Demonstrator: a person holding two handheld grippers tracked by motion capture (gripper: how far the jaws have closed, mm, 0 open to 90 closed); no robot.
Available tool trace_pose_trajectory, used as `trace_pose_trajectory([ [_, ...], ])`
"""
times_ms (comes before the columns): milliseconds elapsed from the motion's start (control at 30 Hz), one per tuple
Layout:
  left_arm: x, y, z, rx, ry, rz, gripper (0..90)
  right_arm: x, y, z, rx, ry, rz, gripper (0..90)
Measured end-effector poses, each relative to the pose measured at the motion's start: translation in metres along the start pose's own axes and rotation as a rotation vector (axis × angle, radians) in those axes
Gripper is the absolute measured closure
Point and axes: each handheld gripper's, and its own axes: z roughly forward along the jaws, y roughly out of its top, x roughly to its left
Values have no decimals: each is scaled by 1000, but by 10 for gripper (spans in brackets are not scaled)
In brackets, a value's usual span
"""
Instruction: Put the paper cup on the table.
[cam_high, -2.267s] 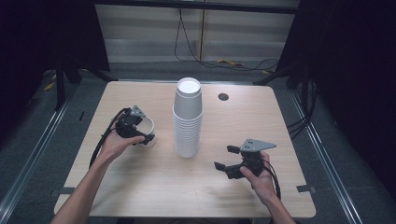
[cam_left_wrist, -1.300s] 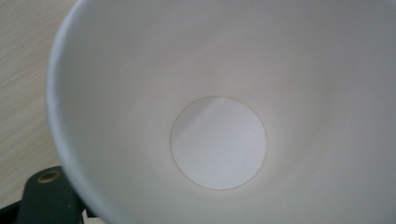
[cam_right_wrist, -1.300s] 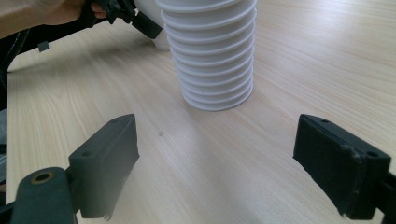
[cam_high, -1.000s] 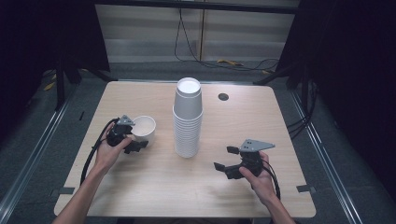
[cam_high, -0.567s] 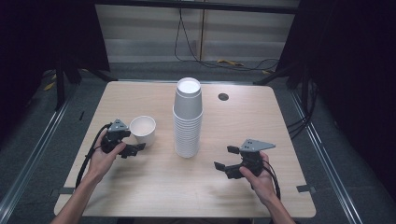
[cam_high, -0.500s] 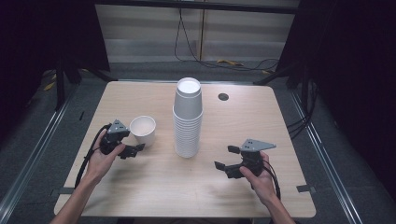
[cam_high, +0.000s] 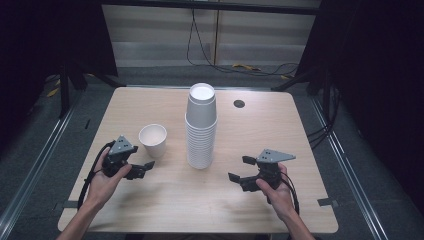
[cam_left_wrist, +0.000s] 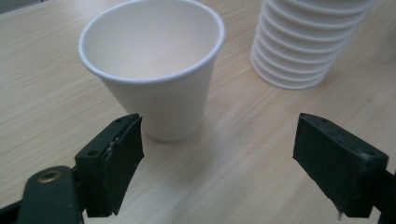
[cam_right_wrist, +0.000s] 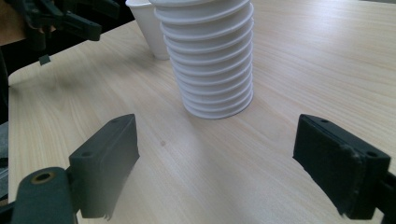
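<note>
A single white paper cup stands upright on the wooden table, left of a tall stack of white paper cups. My left gripper sits just in front of the single cup, apart from it, jaws open with nothing between them. In the left gripper view the cup stands beyond the left gripper, with the stack at the upper right. My right gripper rests open to the right of the stack. In the right gripper view the right gripper faces the stack.
A small dark round hole lies in the table behind the stack. Cables trail from both grippers toward the near edge. Dark floor and rails surround the table. The left gripper appears at the upper left of the right gripper view.
My left gripper has drawn back from the single cup toward the near edge, leaving the cup standing on the table. The right gripper has stayed still.
</note>
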Motion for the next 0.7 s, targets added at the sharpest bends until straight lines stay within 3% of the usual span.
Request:
trace_pose_trajectory([
  [133, -17, -5, -3, -6, -34, -1, 157, -1, -1, -1, -5, -13, 8, 138],
  [233, -34, -8, -2, -16, -51, 40, 159, -2, -2, 0, -1, -24, 6, 139],
  [300, -41, -11, 0, -31, -54, 29, 158, -2, -2, 1, 4, -30, -1, 139],
  [433, -47, -20, 6, -61, -44, -6, 156, 1, -5, 2, 8, -29, -15, 140],
  [600, -51, -35, 21, -18, -59, -52, 156, -1, -9, 5, 14, -30, 5, 142],
  [700, -55, -38, 25, -15, -77, -36, 160, -1, -10, 6, 21, -37, -1, 145],
])
